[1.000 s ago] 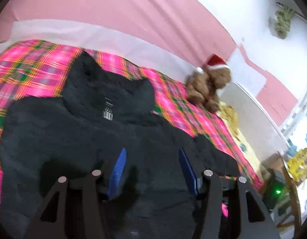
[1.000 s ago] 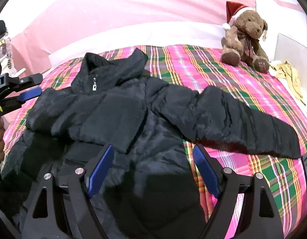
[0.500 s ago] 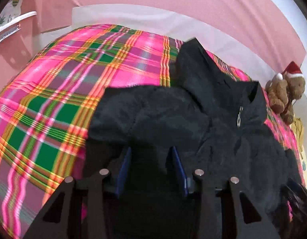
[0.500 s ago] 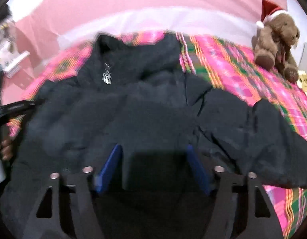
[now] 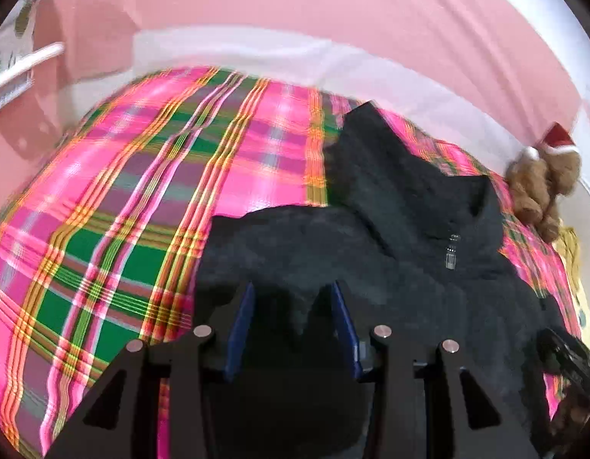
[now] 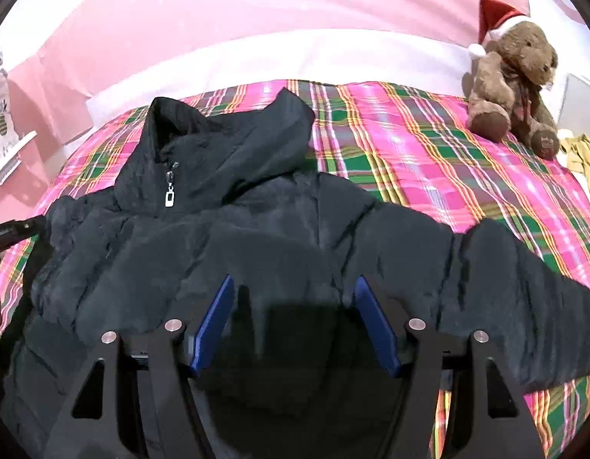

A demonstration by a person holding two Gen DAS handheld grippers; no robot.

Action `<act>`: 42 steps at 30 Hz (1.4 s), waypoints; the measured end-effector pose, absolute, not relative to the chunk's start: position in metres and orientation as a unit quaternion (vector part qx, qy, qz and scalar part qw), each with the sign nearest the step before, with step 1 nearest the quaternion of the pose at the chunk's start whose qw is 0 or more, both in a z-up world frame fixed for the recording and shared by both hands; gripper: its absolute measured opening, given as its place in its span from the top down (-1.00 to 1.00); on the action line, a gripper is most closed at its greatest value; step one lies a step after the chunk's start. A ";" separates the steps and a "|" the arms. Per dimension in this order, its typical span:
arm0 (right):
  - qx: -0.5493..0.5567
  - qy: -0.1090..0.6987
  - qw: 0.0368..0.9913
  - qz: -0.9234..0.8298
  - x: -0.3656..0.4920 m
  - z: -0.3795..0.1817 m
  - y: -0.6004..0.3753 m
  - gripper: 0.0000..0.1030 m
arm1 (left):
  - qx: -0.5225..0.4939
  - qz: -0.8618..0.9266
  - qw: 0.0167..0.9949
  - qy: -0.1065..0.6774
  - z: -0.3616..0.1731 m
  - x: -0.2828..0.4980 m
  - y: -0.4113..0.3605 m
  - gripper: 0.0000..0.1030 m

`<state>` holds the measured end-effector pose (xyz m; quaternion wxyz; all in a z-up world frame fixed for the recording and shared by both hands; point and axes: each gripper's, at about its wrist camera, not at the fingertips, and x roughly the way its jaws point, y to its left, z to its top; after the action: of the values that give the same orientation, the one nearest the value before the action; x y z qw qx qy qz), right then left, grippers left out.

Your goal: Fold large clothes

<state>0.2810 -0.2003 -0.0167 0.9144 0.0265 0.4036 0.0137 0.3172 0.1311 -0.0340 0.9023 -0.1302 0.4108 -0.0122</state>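
Note:
A black puffer jacket [image 6: 256, 237] with a hood and a silver zip pull lies flat on the plaid bed cover [image 6: 428, 145]. One sleeve [image 6: 524, 290] stretches out to the right. In the left wrist view the jacket [image 5: 390, 252] fills the lower right. My left gripper [image 5: 293, 294] hovers over the jacket's left shoulder edge, jaws open, nothing between them. My right gripper [image 6: 291, 290] hovers over the jacket's chest, jaws open and empty. The left gripper's tip [image 6: 12, 229] shows at the left edge of the right wrist view.
A brown teddy bear [image 6: 512, 80] in a red Santa hat sits at the bed's far right corner. Yellow cloth [image 6: 581, 153] lies beside it. A pink wall with a white band runs behind the bed. A small white shelf [image 6: 8, 157] hangs on the left.
The left gripper swung left from the jacket's middle to its left shoulder edge. The right gripper moved forward over the chest, and its jaws narrowed somewhat. The folded panel on the front now lies flat.

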 end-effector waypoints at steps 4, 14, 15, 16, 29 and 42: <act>0.020 0.456 0.889 0.022 0.312 -0.062 -0.196 -0.14 | -0.097 -0.003 0.898 0.430 -0.066 0.326 0.121 0.16; 0.028 0.445 0.895 -0.001 0.296 -0.046 -0.198 -0.14 | -0.079 0.011 0.903 0.422 -0.056 0.306 0.112 0.17; 0.024 0.433 0.901 -0.003 0.282 -0.035 -0.199 -0.14 | -0.077 0.008 0.904 0.421 -0.051 0.302 0.111 0.17; 0.024 0.424 0.905 -0.003 0.270 -0.026 -0.199 -0.14 | -0.073 0.004 0.905 0.419 -0.046 0.295 0.108 0.17; 0.103 0.358 0.928 -0.006 0.125 0.036 -0.236 -0.29 | -0.065 -0.071 0.919 0.383 0.009 0.153 0.052 0.17; 0.144 0.370 0.917 -0.044 0.084 0.022 -0.282 -0.40 | -0.053 -0.105 0.918 0.378 0.014 0.118 0.016 0.17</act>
<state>0.0839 -0.2821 0.0223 0.9167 0.1442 0.3701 -0.0442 0.1180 0.0156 0.0142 0.9184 -0.0527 0.3777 -0.1051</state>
